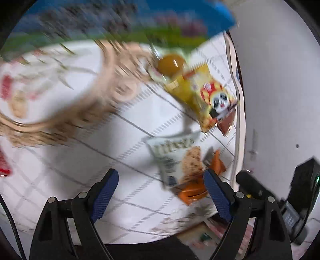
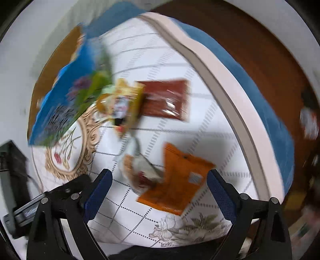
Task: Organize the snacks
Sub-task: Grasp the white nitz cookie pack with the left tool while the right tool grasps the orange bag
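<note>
Both views are motion-blurred. Snack packets lie on a white checked tablecloth. An orange packet lies between my right gripper's open fingers, below them. A white cookie packet touches its left edge; it also shows in the left wrist view. A yellow panda packet lies farther off, also in the right wrist view. A dark red packet lies beside it. A round yellow jelly cup sits by the yellow packet. My left gripper and right gripper are open and empty.
A large blue and green bag lies at the left, over a gold-framed print on the cloth; it fills the top of the left wrist view. A red packet edge shows far left. The table edge curves at right.
</note>
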Action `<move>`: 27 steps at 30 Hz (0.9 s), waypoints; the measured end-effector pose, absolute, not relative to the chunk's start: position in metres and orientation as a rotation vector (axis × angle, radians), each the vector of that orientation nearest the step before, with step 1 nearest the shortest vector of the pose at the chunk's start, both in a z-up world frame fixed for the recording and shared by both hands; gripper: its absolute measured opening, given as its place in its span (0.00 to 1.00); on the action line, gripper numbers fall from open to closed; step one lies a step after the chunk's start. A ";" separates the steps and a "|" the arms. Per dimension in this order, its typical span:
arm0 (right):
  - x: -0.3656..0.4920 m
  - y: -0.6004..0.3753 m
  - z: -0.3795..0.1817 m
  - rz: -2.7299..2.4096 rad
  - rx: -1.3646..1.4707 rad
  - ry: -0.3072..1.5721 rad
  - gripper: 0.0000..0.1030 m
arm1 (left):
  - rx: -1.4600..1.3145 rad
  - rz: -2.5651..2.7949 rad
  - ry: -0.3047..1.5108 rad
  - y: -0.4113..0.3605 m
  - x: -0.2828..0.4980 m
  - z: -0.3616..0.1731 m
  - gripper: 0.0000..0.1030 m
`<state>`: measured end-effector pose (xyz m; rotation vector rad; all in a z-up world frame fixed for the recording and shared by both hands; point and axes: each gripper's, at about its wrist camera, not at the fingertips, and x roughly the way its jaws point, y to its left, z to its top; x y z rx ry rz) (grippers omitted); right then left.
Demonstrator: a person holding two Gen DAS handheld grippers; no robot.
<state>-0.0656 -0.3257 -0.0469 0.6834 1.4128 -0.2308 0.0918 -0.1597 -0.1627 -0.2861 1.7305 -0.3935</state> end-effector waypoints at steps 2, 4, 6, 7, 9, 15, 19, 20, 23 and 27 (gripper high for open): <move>-0.080 -0.338 -0.056 -0.258 0.751 1.403 0.95 | -0.319 -0.412 1.791 -0.174 0.095 -0.181 0.84; -0.089 -0.344 -0.061 -0.271 0.783 1.398 0.95 | -0.363 -0.411 1.844 -0.187 0.100 -0.200 0.84; -0.097 -0.346 -0.065 -0.278 0.787 1.400 0.95 | -0.385 -0.401 1.871 -0.197 0.102 -0.214 0.84; -0.098 -0.347 -0.067 -0.279 0.789 1.399 0.95 | -0.397 -0.398 1.872 -0.200 0.102 -0.218 0.84; -0.103 -0.346 -0.072 -0.282 0.799 1.400 0.95 | -0.370 -0.378 1.859 -0.208 0.100 -0.223 0.71; -0.109 -0.340 -0.092 -0.278 0.833 1.422 0.95 | -0.170 -0.339 1.767 -0.211 0.095 -0.210 0.54; -0.099 -0.332 -0.106 -0.267 0.835 1.438 0.94 | -0.034 -0.256 1.704 -0.187 0.095 -0.200 0.54; -0.096 -0.329 -0.109 -0.264 0.827 1.443 0.93 | -0.002 -0.231 1.689 -0.179 0.091 -0.201 0.54; -0.088 -0.318 -0.119 -0.258 0.791 1.465 0.87 | 0.092 -0.172 1.650 -0.156 0.084 -0.196 0.54; -0.070 -0.292 -0.120 -0.232 0.633 1.488 0.68 | 0.165 -0.099 1.628 -0.124 0.068 -0.195 0.54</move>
